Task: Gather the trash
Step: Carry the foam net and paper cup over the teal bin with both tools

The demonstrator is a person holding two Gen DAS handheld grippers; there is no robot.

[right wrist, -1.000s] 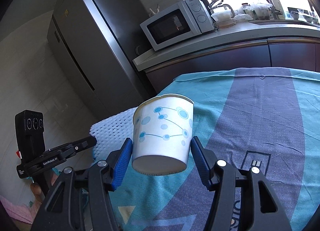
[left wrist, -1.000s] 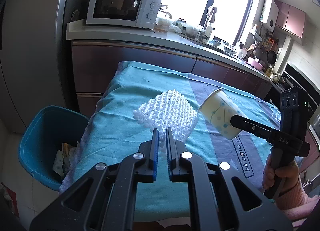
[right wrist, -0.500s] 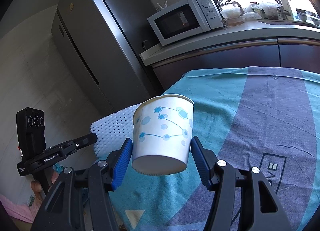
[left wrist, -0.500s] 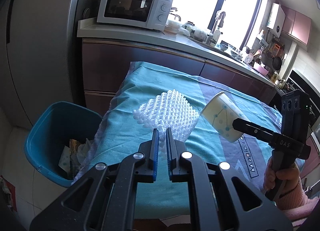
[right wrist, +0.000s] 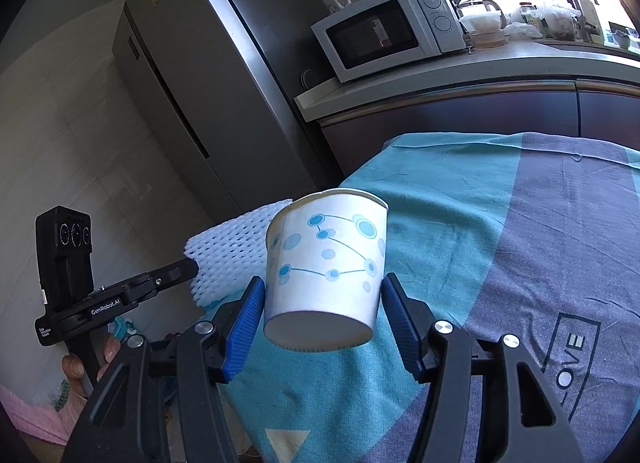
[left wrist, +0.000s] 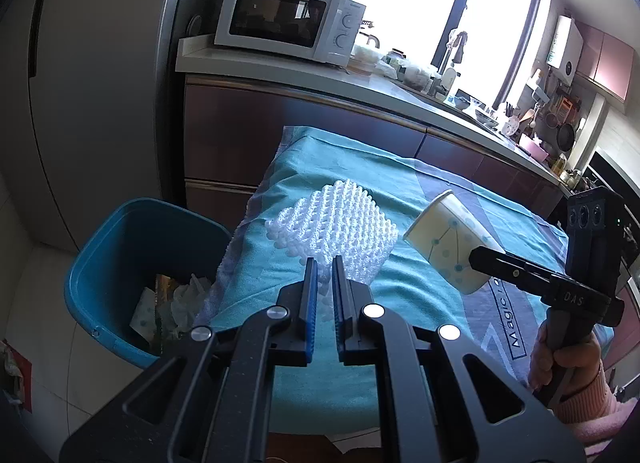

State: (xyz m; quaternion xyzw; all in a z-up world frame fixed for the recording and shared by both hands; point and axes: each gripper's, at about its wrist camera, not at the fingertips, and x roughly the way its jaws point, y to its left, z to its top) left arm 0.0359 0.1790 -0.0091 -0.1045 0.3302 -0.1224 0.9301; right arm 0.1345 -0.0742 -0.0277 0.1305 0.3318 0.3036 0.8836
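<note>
Left wrist view: my left gripper has its jaws pressed nearly together, pinching the near edge of the white foam net, which shows between the blue pads. The rest of the net lies on the teal cloth of the worktop, straight ahead of the jaws. To the left of the jaws and lower stands the blue bin; crumpled paper and wrappers already lie in it, so part of the collecting is done. To the right of the jaws, my right gripper carries the paper cup above the cloth, mouth tilted away from it toward the net.

Right wrist view: my right gripper has its jaws spread to the cup's width and pinching the paper cup near its base, one pad on each side, the base toward the camera. The cup is off the worktop. Beyond and left of these jaws lies the foam net, with my left gripper at its edge.

Assessment: both items are in hand, neither is in the bin. What remains, in my judgement, is to carry each leftward over the bin and release. No other loose trash shows on the cloth in either view.
</note>
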